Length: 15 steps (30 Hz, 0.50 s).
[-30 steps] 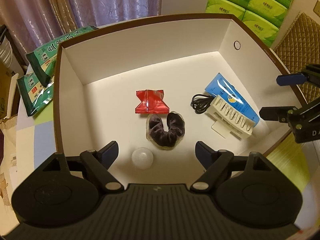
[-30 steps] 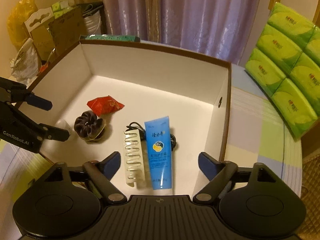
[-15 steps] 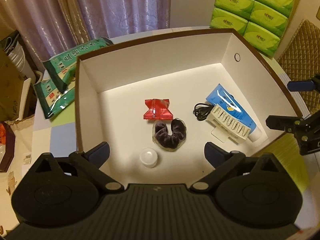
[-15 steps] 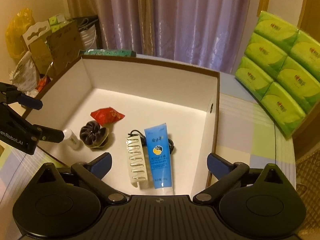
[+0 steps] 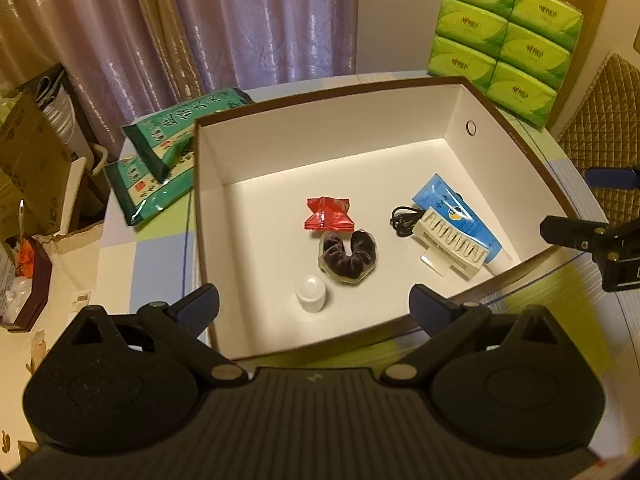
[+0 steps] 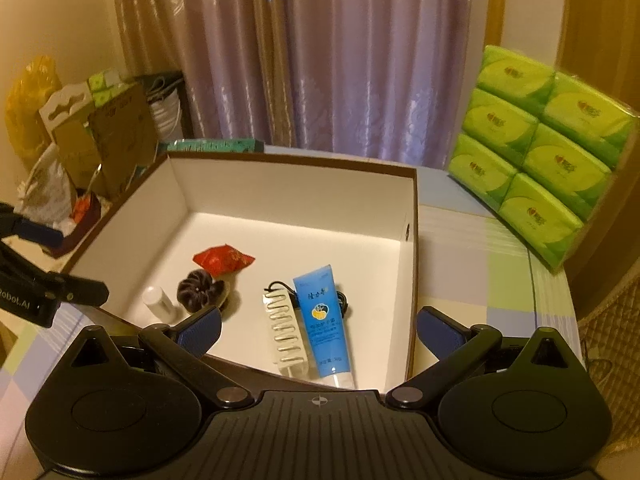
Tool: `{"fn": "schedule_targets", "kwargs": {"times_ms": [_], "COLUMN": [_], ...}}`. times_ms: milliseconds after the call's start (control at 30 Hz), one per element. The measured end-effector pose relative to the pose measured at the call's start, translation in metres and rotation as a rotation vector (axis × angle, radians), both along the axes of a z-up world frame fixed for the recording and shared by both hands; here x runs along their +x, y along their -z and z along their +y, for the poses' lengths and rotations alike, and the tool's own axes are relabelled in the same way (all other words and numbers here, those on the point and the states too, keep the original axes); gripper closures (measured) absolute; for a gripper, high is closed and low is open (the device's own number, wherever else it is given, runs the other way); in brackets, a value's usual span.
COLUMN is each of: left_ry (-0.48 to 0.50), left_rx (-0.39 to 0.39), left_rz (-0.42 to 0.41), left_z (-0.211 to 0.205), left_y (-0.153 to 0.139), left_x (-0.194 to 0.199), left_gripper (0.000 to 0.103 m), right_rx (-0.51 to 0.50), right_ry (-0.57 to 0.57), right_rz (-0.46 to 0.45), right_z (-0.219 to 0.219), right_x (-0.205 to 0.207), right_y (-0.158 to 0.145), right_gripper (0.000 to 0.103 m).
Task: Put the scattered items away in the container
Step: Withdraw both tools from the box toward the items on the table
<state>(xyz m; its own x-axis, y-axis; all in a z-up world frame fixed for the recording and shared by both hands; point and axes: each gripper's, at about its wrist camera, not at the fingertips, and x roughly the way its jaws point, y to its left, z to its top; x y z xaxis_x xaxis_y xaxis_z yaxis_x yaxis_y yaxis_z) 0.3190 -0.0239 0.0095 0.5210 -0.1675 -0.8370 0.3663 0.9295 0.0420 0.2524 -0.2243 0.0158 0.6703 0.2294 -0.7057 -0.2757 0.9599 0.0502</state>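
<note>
A white box with a brown rim (image 5: pixel 320 94) (image 6: pixel 414 264) stands on the table. Inside lie a red candy packet (image 5: pixel 329 214) (image 6: pixel 223 258), a dark scrunchie (image 5: pixel 349 255) (image 6: pixel 199 290), a small white bottle (image 5: pixel 310 298) (image 6: pixel 158 303), a blue tube (image 5: pixel 456 217) (image 6: pixel 323 316), a white comb-like clip (image 5: pixel 454 241) (image 6: pixel 285 332) and a black cable (image 5: pixel 403 220). My left gripper (image 5: pixel 314 306) is open and empty above the box's near edge. My right gripper (image 6: pixel 318 326) is open and empty above the box's near right side.
Two green snack bags (image 5: pixel 172 148) lie on the table left of the box. Stacked green tissue packs (image 5: pixel 506 36) (image 6: pixel 540 168) stand behind it on the right. A cardboard box and clutter (image 6: pixel 80 152) sit off the table's left. The tablecloth (image 6: pixel 472 264) is checked.
Both grippers have pulled back and up from the box, so more of the box and table shows. The white bottle now lies in the box, near the scrunchie.
</note>
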Motion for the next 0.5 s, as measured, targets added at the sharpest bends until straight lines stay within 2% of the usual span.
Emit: {"fn": "schedule_targets", "kwargs": {"times_ms": [167, 333, 500], "left_ry": [-0.033, -0.045, -0.074], "left_rx": [-0.013, -0.059, -0.082], "left_rz": [0.008, 0.027, 0.022], "left_z": [0.009, 0.02, 0.029], "left_y": [-0.008, -0.01, -0.011], "left_x": [-0.015, -0.039, -0.062], "left_gripper": [0.002, 0.002, 0.002], "right_rx": [0.05, 0.118, 0.192], "right_ry": [0.029, 0.047, 0.065], "right_rz": [-0.011, -0.023, 0.013], "right_z": [-0.002, -0.004, -0.007], "right_x": [-0.017, -0.042, -0.064], "right_y": [-0.011, -0.018, -0.016], "right_gripper": [0.002, 0.002, 0.002]}}
